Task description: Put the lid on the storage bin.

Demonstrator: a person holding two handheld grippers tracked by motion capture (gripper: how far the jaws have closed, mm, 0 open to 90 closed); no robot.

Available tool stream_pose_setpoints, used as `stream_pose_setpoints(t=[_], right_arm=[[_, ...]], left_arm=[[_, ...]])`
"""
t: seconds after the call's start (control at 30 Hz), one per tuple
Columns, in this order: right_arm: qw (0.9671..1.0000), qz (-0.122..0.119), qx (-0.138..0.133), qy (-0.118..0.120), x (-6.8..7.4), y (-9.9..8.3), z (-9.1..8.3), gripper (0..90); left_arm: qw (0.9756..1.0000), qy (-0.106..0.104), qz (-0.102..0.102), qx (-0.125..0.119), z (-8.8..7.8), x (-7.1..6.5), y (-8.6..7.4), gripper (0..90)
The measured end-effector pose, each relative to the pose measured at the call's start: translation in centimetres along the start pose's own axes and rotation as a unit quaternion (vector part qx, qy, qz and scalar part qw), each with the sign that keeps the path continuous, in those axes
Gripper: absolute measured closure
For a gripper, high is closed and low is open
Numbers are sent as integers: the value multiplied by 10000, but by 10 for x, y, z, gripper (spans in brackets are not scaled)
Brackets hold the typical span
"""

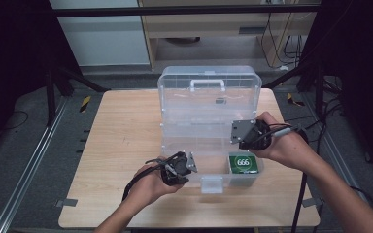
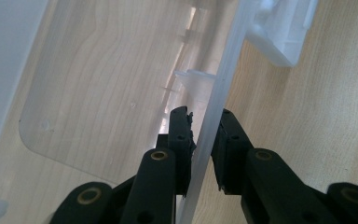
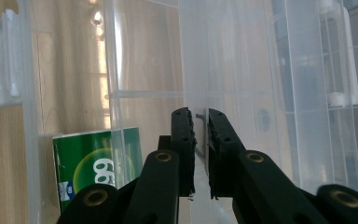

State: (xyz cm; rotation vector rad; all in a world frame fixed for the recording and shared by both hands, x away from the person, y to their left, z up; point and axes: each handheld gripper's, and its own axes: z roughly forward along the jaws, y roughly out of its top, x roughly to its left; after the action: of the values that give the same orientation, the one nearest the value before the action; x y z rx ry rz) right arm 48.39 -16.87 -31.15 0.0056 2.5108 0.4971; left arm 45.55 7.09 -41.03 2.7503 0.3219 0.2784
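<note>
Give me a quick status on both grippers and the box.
Left gripper clamps clear box front wall. Right gripper pinches an inner wall. Green pack inside, lid open.

Your table [image 1: 121, 145] is pale wood with a fine straight grain, and on it stands a clear, colourless plastic box [image 1: 209, 104] with a white handle [image 1: 207, 83] at 12 o'clock and a milky white latch [image 1: 211, 184] at 6 o'clock. At about 4 o'clock inside it lies a green pack [image 1: 244, 163] with white "666" figures in a lighter green circle. Your left gripper [image 2: 200, 140] and right gripper [image 3: 200, 149] are both black with brass-coloured pivot rings, and the right one carries a grey plate [image 1: 242, 131].
</note>
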Motion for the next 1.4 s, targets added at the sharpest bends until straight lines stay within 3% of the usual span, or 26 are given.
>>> stream_pose_setpoints(t=[0.2,0.23,0.27,0.33,0.37,0.53,0.57,0.63,1.0,1.1,1.2,1.27,1.33,1.37,1.4], right_arm=[[9999,-11,-58,125,3,-3,-2,834],[9999,0,-41,128,4,-4,-2,833],[9999,-9,-49,127,5,-4,-2,834],[9999,-20,-61,113,7,-5,-3,833],[9999,-20,-46,101,8,-5,-3,833],[10000,-76,-17,54,15,-6,-4,831],[9999,-78,-19,69,15,-7,-5,831],[9999,-73,-43,136,17,-7,-5,830],[9997,-74,-44,209,20,-8,-5,825],[9998,-95,-55,162,21,-7,-4,820],[9998,-92,-54,150,21,-8,-4,818],[9998,-84,-62,150,21,-9,-5,815],[9999,-60,-83,130,21,-9,-5,812],[9999,-45,-89,123,21,-10,-5,811],[9999,-35,-95,127,21,-10,-5,811]], left_arm=[[10000,1,67,-23,0,1,-1,785],[9999,-19,-155,-29,1,-2,-2,784],[9999,-20,-149,-14,1,-2,-2,782],[9999,-5,-105,-13,0,-1,-2,780],[9999,22,112,-21,0,1,-1,780],[9999,18,129,-69,1,2,-3,777],[9999,-44,-114,-97,1,-1,-5,777],[9998,-41,-186,-111,3,-2,-5,770],[9998,-53,-174,-128,5,-1,-6,762],[9996,-12,-251,-131,6,-3,-7,749],[9997,64,-237,-64,7,-4,-8,642],[9992,-45,-260,-287,2,-6,-12,599],[9979,58,-226,-602,-11,-5,-14,514],[9973,77,-184,-705,-16,-4,-14,513],[9960,49,-328,-831,-23,-6,-16,513]])
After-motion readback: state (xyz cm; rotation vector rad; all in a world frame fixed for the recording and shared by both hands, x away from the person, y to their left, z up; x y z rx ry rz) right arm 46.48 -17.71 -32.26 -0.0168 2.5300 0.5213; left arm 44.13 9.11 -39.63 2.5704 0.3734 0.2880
